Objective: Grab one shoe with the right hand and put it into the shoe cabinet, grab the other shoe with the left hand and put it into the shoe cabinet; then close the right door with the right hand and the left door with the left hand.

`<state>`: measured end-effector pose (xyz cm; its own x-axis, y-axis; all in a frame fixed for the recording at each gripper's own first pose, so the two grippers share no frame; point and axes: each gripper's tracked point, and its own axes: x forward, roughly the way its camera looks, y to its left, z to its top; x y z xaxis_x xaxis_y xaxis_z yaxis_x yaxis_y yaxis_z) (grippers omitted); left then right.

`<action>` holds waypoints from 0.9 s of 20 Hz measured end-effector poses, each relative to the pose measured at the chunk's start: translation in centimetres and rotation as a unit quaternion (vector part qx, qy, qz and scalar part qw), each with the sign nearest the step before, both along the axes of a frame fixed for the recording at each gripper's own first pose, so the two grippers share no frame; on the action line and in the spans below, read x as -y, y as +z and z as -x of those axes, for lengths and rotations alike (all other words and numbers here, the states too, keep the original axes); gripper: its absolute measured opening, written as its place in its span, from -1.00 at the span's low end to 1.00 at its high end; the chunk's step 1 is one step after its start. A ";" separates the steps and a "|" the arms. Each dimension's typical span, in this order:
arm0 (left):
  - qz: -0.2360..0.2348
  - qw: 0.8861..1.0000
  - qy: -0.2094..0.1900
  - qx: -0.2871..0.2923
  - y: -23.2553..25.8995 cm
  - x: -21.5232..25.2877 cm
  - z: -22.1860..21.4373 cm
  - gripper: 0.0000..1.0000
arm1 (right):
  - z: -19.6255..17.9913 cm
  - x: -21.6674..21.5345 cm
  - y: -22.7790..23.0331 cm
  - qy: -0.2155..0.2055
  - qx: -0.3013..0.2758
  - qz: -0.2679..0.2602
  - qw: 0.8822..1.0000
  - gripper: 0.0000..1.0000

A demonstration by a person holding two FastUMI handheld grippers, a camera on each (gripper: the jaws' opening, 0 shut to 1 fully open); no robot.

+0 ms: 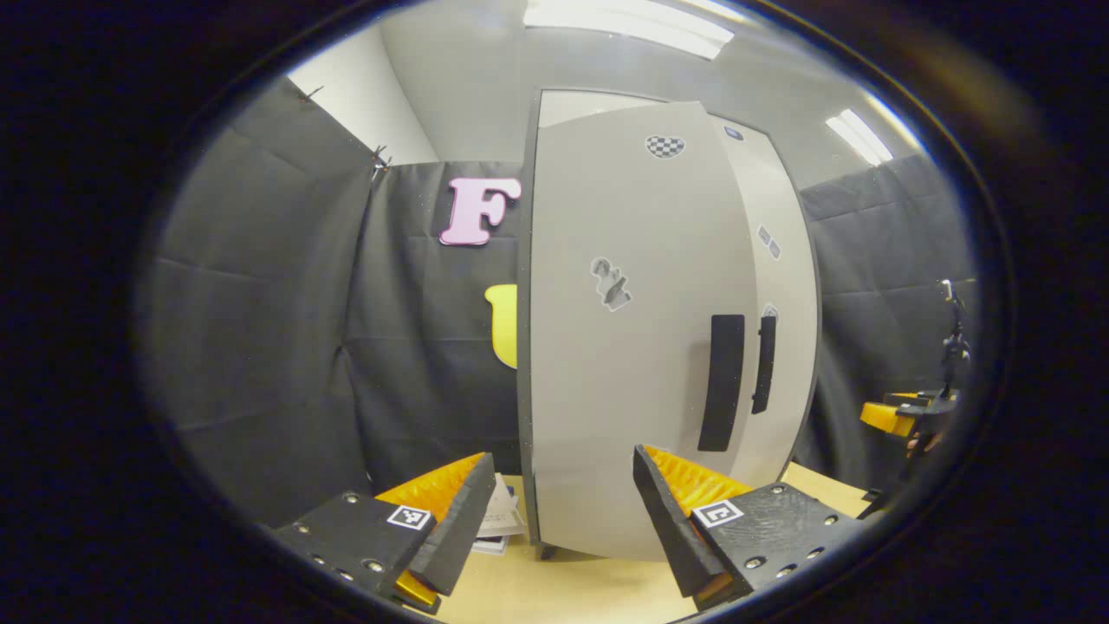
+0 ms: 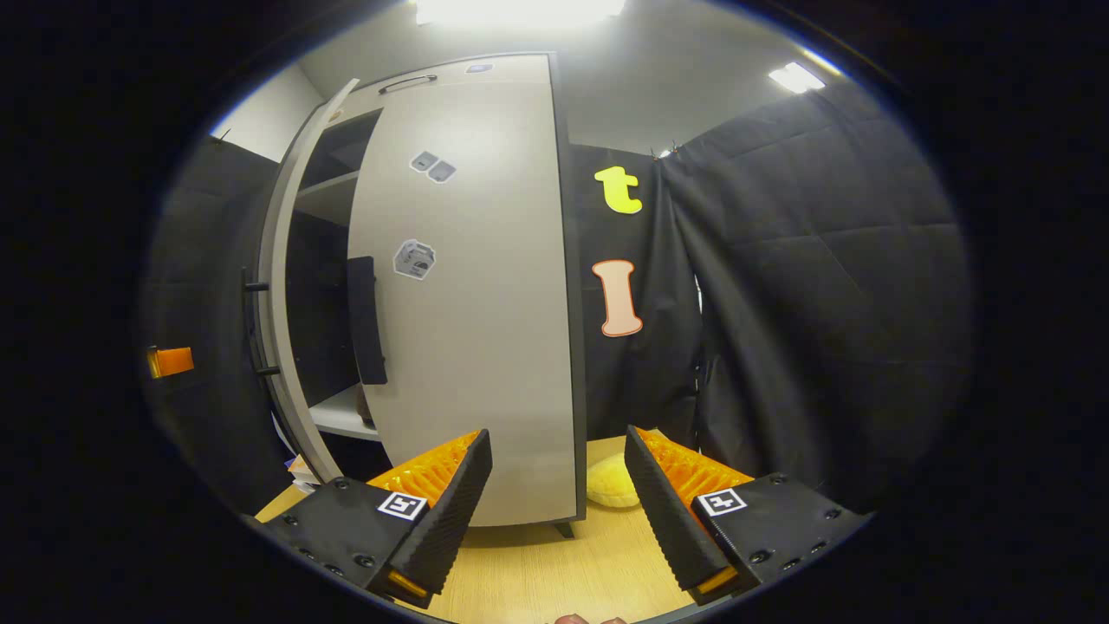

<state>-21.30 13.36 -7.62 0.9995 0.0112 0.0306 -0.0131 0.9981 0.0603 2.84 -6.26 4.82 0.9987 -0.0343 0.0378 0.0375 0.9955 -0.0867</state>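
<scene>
Cabinet (image 1: 641, 347) mid-frame, doors nearly shut | left door (image 2: 286, 286) ajar, frame left | left gripper (image 1: 563, 520) open, empty | right gripper (image 2: 559, 511) open, empty, bottom centre | table (image 2: 554, 563) below

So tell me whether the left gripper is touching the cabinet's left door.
Cannot tell. In the left gripper view the left gripper stands open right before the left door, whose lower part shows between its fingers, but no contact or gap shows plainly.

One shoe cabinet (image 1: 641, 347) with two doors, two handles, and two tools.
</scene>
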 end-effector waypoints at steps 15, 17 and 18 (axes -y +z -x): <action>0.043 0.997 0.060 0.009 -4.4 -0.9 3.7 0.86 | 2.0 -4.3 -3.4 0.033 -0.031 0.011 0.999 0.95; 0.031 0.997 0.064 0.016 -4.4 -0.4 3.0 0.86 | 2.2 -3.9 -3.4 0.030 -0.036 0.018 0.999 0.95; 0.028 0.997 0.062 0.021 -4.4 0.0 2.6 0.85 | 2.1 -3.7 -3.2 0.027 -0.035 0.020 0.999 0.83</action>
